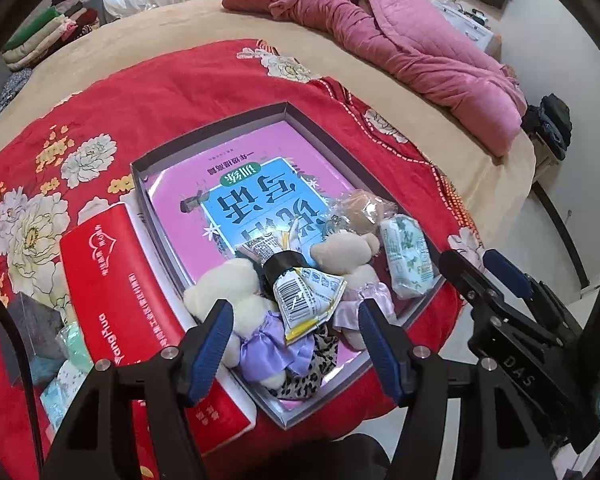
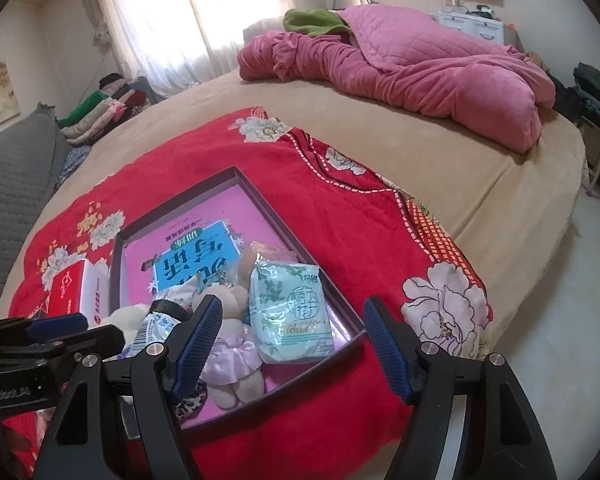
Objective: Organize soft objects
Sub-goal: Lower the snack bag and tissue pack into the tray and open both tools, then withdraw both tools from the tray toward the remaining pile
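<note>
From my left wrist, my left hand-held gripper [image 1: 296, 344] hangs with jaws apart, gripping nothing, above the shallow box [image 1: 216, 136] on the red blanket [image 1: 160, 88]; two plush bears [image 1: 228, 280] and a snack packet [image 1: 304, 300] lie inside; from my right wrist, my right hand-held gripper [image 2: 290, 340] gapes empty over a tissue pack [image 2: 288, 312] in the same box.
</note>
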`<action>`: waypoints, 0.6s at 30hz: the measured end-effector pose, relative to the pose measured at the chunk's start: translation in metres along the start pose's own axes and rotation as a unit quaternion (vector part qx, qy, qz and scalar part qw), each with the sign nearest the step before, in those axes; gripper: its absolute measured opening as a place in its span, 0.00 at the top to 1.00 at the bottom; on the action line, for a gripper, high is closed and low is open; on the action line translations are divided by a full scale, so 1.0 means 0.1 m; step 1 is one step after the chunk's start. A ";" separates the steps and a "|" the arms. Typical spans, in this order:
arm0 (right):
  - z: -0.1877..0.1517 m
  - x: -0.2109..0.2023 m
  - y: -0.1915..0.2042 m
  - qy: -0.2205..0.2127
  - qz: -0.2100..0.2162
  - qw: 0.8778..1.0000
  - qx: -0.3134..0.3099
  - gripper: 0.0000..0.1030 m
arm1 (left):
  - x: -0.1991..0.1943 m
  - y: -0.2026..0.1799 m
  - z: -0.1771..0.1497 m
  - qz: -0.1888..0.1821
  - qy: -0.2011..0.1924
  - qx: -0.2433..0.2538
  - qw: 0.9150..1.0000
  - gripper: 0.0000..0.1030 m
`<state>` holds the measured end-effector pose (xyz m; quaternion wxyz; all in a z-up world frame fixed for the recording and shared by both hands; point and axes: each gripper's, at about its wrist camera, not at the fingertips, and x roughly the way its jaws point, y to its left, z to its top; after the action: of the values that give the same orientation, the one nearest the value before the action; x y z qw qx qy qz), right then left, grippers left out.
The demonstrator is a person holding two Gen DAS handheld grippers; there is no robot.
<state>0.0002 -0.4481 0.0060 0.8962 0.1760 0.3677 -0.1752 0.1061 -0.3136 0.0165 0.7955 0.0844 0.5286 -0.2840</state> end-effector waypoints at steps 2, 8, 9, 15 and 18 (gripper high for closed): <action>0.01 -0.03 0.01 -0.002 -0.001 1.000 -0.001 0.27 | -0.05 -0.01 -0.01 0.002 -0.004 0.001 1.000 0.33; 0.01 -0.13 0.03 -0.008 -0.005 1.000 0.001 0.24 | -0.21 -0.03 -0.06 0.005 -0.016 0.005 1.000 0.32; 0.01 -0.15 0.04 -0.010 -0.006 1.000 0.001 0.24 | -0.24 -0.03 -0.08 0.005 -0.018 0.006 1.000 0.32; 0.02 -0.28 0.09 -0.019 -0.008 1.000 0.000 0.24 | -0.37 0.01 -0.15 0.008 -0.025 0.003 1.000 0.32; 0.02 -0.36 0.13 -0.025 -0.008 1.000 -0.003 0.24 | -0.43 0.06 -0.19 0.010 -0.029 -0.002 1.000 0.32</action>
<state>-0.0169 -0.4314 0.0358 0.9039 0.1663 0.3474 -0.1859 0.0817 -0.2845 0.0458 0.8131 0.0797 0.5054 -0.2776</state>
